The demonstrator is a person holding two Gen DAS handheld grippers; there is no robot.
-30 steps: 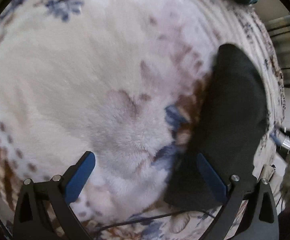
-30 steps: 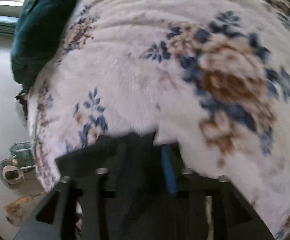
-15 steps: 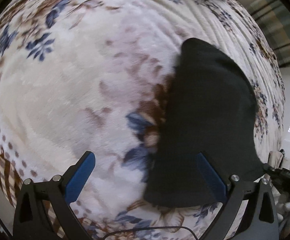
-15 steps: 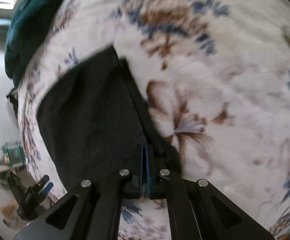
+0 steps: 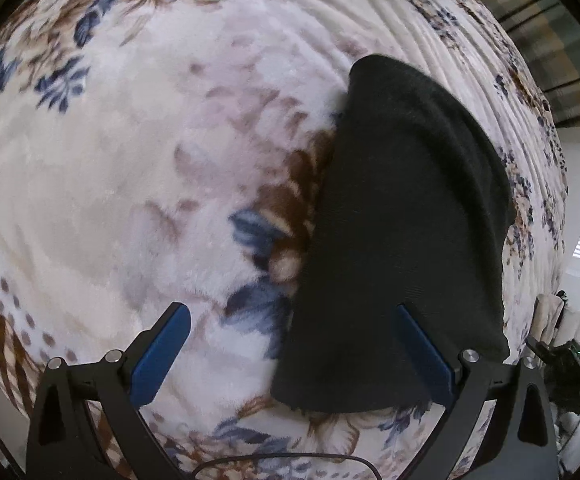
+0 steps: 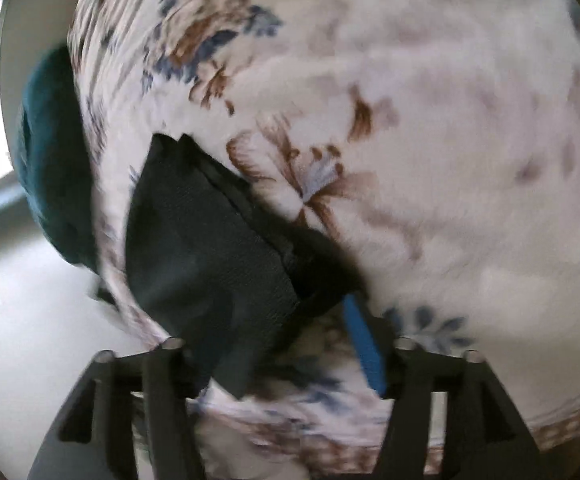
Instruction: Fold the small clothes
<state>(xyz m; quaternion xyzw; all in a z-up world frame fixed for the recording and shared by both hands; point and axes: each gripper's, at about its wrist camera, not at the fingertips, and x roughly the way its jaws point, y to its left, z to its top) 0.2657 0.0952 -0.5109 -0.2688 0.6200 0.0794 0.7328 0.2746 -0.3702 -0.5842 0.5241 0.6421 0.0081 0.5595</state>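
Black garment (image 5: 402,216): matt, fine-knit cloth. Floral blanket (image 5: 137,152): soft, plush fleece. Finger pads (image 5: 161,354): smooth blue plastic.

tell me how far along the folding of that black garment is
Done: the black garment lies doubled over on the floral blanket. In hand: the right gripper is opening, cloth between its jaws but unpinched; the left gripper is open and empty. Left: perhaps another fold and smoothing.
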